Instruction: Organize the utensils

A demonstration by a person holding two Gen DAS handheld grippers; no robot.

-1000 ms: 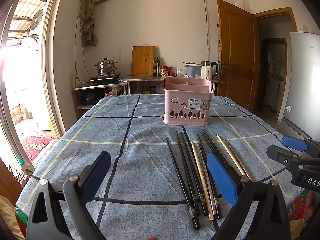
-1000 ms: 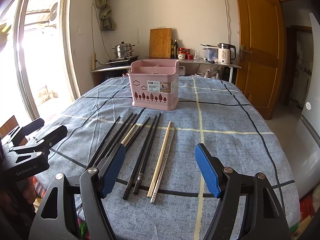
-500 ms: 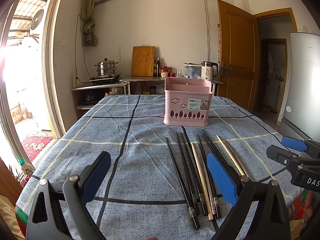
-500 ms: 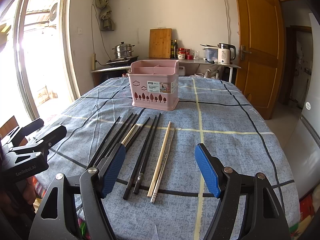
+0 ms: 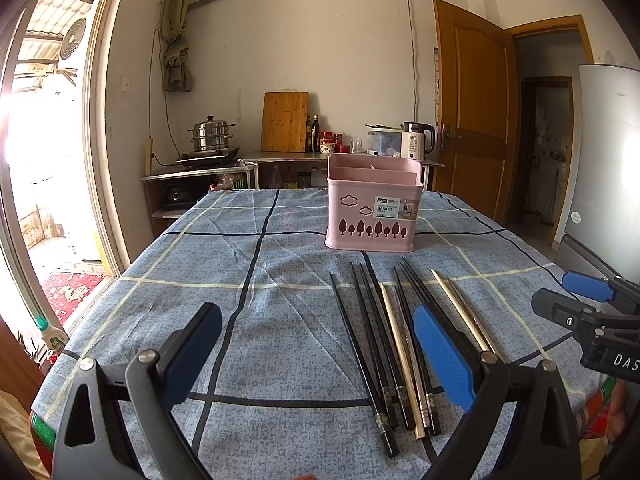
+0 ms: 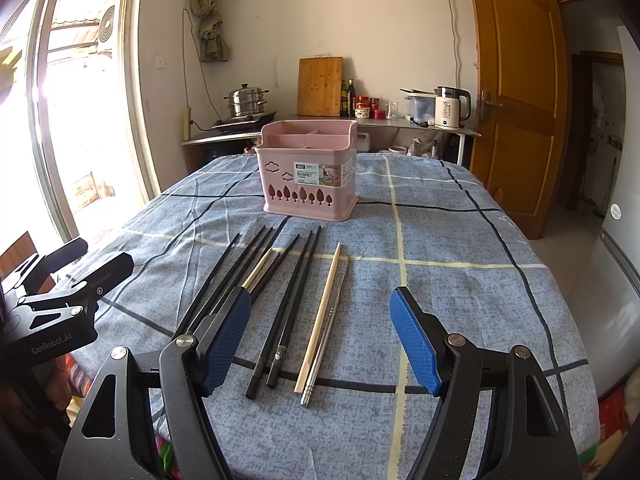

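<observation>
Several chopsticks (image 5: 384, 340) (image 6: 280, 292), mostly black with a few pale and metal ones, lie side by side on the blue checked tablecloth (image 5: 200, 264). Behind them stands a pink divided utensil basket (image 5: 374, 208) (image 6: 308, 174), upright with nothing in it that I can see. My left gripper (image 5: 320, 344) hovers open just left of the chopsticks' near ends, its right pad over them. My right gripper (image 6: 320, 340) hangs open over the near ends of the pale wooden (image 6: 320, 316) and metal chopsticks. Nothing is held. Each gripper shows at the edge of the other's view.
The table's near edge runs just under both grippers. A wooden door (image 5: 472, 120) and a fridge (image 5: 608, 160) stand to the right, a glass door (image 5: 40, 160) to the left. A counter at the back carries a steamer pot (image 5: 210, 136), cutting board (image 5: 285, 122) and kettle (image 5: 416, 140).
</observation>
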